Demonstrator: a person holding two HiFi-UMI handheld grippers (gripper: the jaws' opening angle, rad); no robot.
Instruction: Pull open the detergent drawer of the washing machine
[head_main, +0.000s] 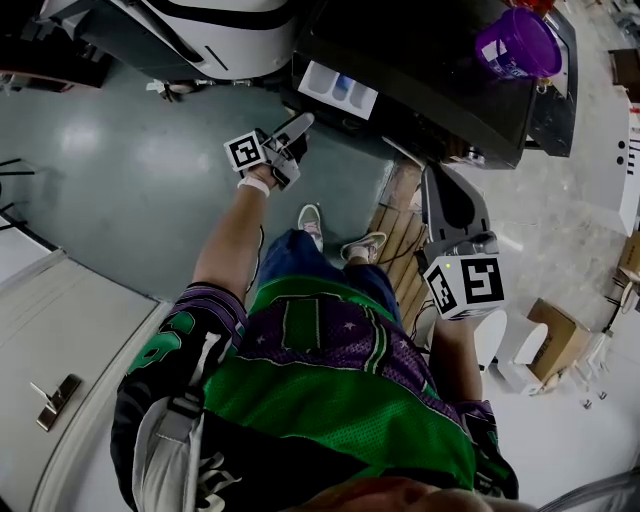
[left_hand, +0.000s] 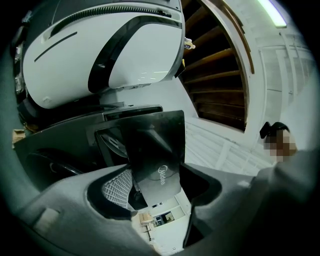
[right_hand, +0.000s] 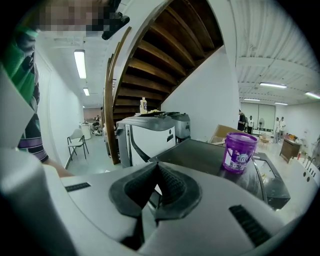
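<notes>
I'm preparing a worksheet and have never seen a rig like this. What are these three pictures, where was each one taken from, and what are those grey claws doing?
There is no robot here. A person holds a hand-held gripper in each hand. One picture comes from a camera on the person's head, looking steeply down. The other two come from cameras riding on the grippers, each looking along its own jaws. The left gripper is closed on the dark front of the drawer of the washer. The head view shows that drawer partly pulled out. The right gripper is shut and holds nothing. A purple tub stands on the washer.
</notes>
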